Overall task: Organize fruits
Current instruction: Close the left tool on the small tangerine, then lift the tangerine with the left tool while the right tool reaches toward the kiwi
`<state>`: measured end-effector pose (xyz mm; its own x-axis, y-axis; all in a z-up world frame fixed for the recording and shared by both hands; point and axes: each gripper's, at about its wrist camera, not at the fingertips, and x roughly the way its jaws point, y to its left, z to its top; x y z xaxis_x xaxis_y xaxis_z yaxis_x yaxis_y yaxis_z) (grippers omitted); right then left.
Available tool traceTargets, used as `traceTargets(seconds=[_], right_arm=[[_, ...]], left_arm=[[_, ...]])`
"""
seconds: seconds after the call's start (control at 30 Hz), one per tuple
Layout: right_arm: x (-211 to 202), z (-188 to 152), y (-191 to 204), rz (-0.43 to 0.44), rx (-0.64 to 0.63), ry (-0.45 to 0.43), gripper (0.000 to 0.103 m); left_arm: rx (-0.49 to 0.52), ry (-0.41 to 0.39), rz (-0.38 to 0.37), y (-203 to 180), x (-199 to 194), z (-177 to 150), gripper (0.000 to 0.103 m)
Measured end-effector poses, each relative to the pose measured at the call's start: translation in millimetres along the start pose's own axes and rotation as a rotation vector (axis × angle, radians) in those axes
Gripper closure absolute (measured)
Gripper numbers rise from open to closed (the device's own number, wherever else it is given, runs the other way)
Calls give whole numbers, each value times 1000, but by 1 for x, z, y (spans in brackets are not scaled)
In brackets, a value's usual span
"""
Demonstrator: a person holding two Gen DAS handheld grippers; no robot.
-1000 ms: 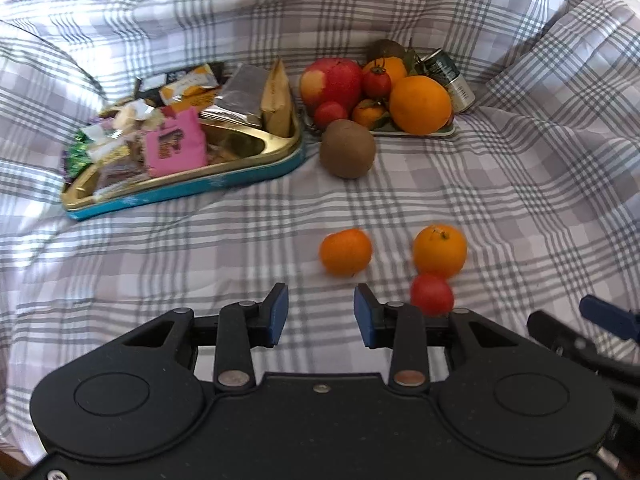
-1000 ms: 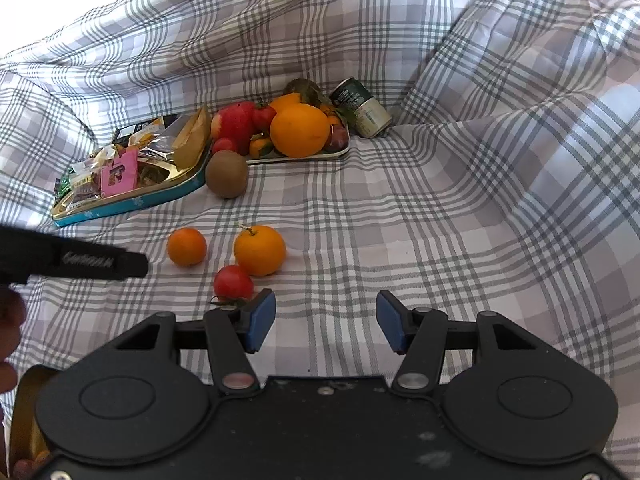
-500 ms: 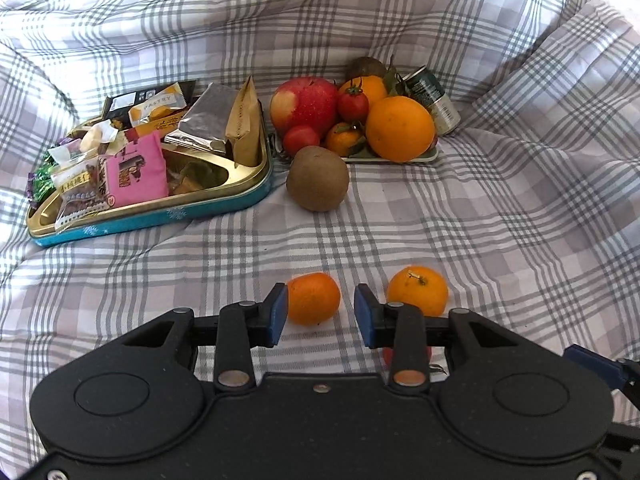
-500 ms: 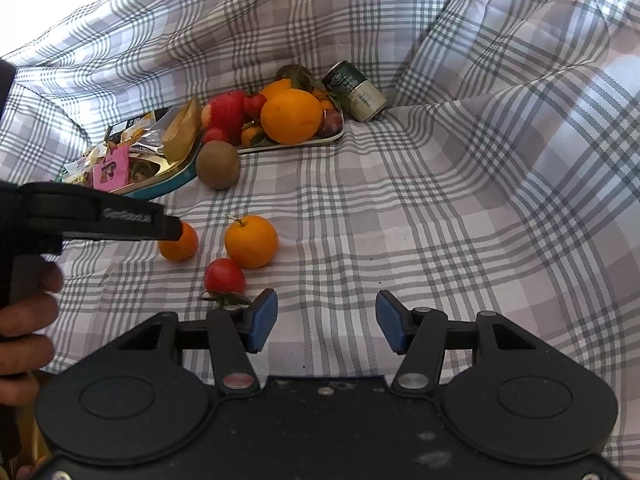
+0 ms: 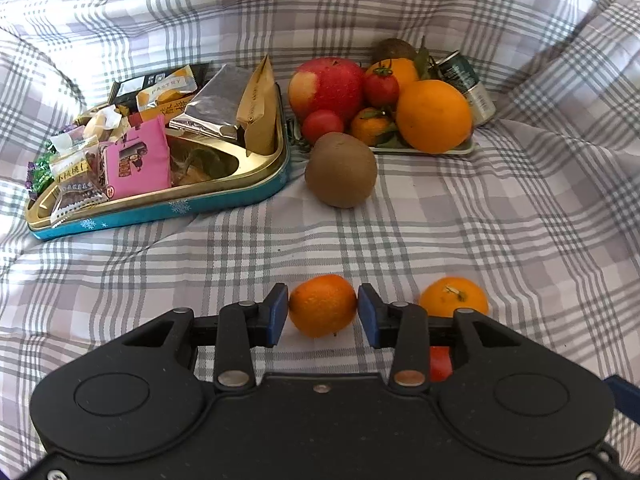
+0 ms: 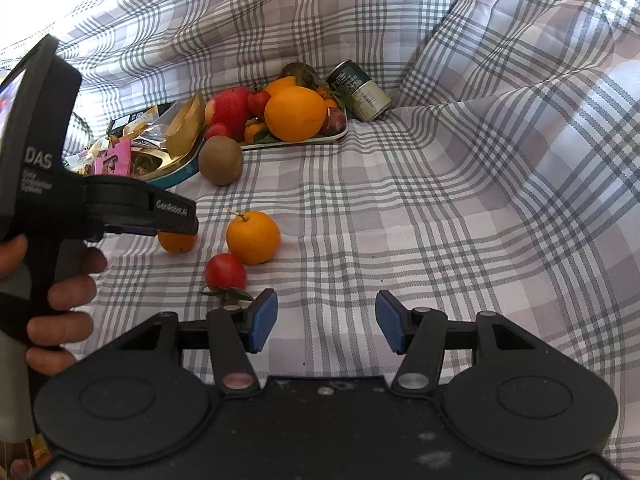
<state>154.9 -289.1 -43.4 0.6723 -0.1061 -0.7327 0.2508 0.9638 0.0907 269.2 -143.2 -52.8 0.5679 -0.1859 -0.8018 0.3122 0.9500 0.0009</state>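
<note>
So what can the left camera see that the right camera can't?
Only the left wrist view shows the left gripper from behind, its jaws just opened around the small orange, and the snack tin in full.

Only the right wrist view shows the right gripper, open over bare cloth, the hand holding the left tool, the whole tomato and a plum.

Both show the stemmed orange, kiwi, fruit tray and can.

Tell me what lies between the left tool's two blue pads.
A small mandarin lies there, pads not pressing, seen in the left wrist view.
</note>
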Motion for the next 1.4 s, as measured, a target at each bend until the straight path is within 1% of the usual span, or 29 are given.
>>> traceTargets(seconds=[0.07, 0.13, 0.2, 0.27, 0.43, 0.57, 0.77, 0.9, 1.03, 1.27, 1.4], right_arm=[[0, 0, 1, 0, -3, 1, 45], [0, 0, 2, -1, -9, 0, 45], [1, 1, 3, -3, -13, 0, 45], [1, 1, 3, -4, -17, 0, 45], [2, 2, 8, -3, -30, 2, 45], [5, 4, 16, 4, -49, 7, 45], [10, 12, 31, 25, -80, 4, 45], [17, 22, 43, 46, -100, -9, 45], [28, 36, 55, 70, -115, -31, 45], [63, 69, 75, 106, -98, -30, 45], [85, 84, 84, 108, -72, -18, 44]], left_arm=[[-3, 14, 1, 0, 4, 1, 53], [-10, 45, -5, 2, 9, 1, 53], [-34, 73, -21, 7, 13, 0, 53], [-69, 76, -39, 15, 12, 0, 54], [-94, 71, 0, 33, 9, 0, 55], [-120, 80, 9, 50, 8, -2, 55], [-148, 84, 46, 74, 5, -3, 55], [-173, 98, 38, 90, 4, -4, 55], [-176, 94, 50, 98, 3, -4, 55], [-177, 90, 28, 107, 6, -5, 54], [-176, 85, 25, 107, 8, -6, 54]])
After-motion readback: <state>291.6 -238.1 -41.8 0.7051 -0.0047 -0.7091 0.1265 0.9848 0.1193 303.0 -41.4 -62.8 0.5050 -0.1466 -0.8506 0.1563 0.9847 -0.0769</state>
